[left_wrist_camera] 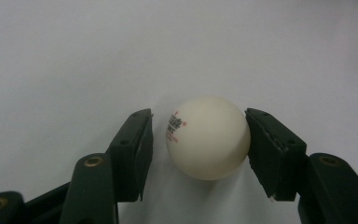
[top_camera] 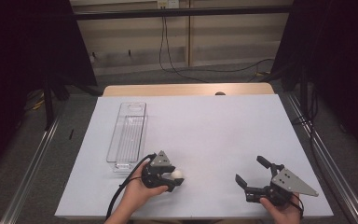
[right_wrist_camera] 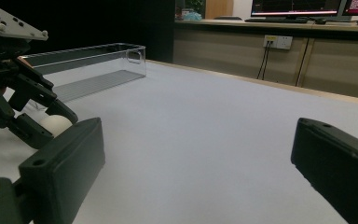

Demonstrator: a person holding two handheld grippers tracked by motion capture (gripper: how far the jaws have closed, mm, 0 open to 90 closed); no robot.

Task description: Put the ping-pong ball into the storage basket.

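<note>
Soft, even light is falling from overhead on the pale tabletop (top_camera: 223, 126), while the room's sides are sinking into near black. In the left gripper view the white ball (left_wrist_camera: 208, 138) is casting only a faint shadow beneath itself and its print is reading slightly soft. In the right gripper view the near black jaws are blurring, and distant monitors (right_wrist_camera: 298, 6) are glowing brightly.

A: How is the left gripper (top_camera: 172, 176)?
B: Low at the table, jaws narrow; one pad (left_wrist_camera: 266, 149) touches, the other stands a little apart.
A: And the right gripper (top_camera: 251, 171)?
B: Jaws wide apart, held in the right hand (top_camera: 283, 207).
</note>
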